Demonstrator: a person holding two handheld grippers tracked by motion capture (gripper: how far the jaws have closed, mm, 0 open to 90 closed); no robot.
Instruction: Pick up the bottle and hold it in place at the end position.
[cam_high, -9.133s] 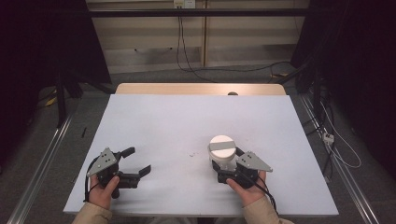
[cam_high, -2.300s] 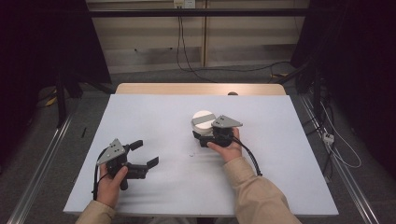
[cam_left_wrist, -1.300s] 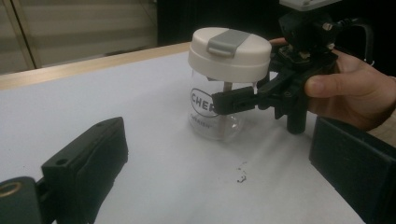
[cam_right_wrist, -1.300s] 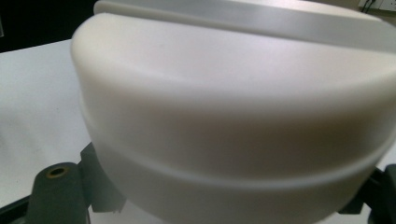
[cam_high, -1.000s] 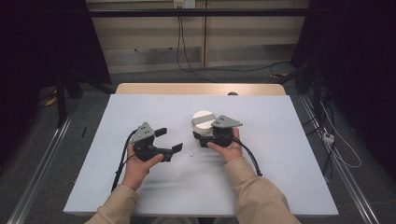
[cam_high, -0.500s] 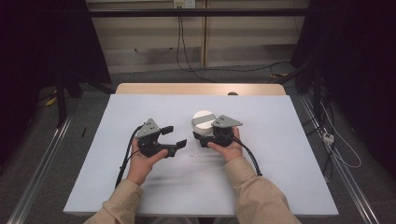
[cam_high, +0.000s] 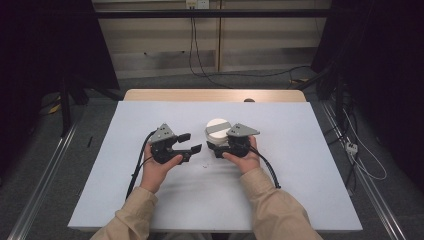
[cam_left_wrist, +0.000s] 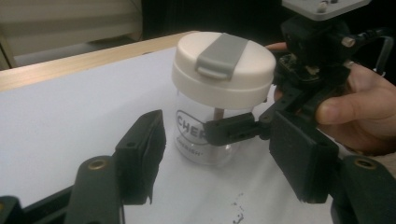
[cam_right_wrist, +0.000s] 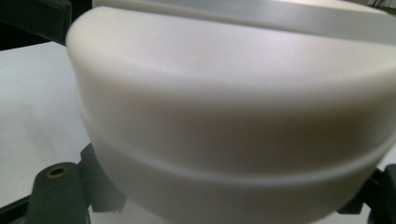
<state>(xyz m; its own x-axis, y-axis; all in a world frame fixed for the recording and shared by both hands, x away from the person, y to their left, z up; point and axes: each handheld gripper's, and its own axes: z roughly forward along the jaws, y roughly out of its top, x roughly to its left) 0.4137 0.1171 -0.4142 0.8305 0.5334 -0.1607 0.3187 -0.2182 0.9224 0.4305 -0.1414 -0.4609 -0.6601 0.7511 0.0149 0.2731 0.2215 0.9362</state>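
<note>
On the white desk (cam_high: 125, 200), the left gripper (cam_high: 192, 142) lies in the person's left hand (cam_high: 157, 170), left of centre, pointing right toward the jar. Its jaws have just been closing and now stand at a middling gap with nothing pressed between them; in the left gripper view the jar sits beyond and between the two black pads, clear of both. A few dark specks (cam_high: 204, 165) lie on the desk between the two grippers.

The clear glass jar (cam_left_wrist: 205, 140) stands upright near the middle of the desk, with dark lettering on its side and a white lid (cam_high: 218, 128) crossed by a grey flap (cam_left_wrist: 222, 53).

The right gripper (cam_high: 215, 148), in the right hand (cam_high: 245, 160), sits just right of the jar, its jaws clamped on the glass body under the lid. In the right gripper view the lid looms very close and blurred above those jaws.
</note>
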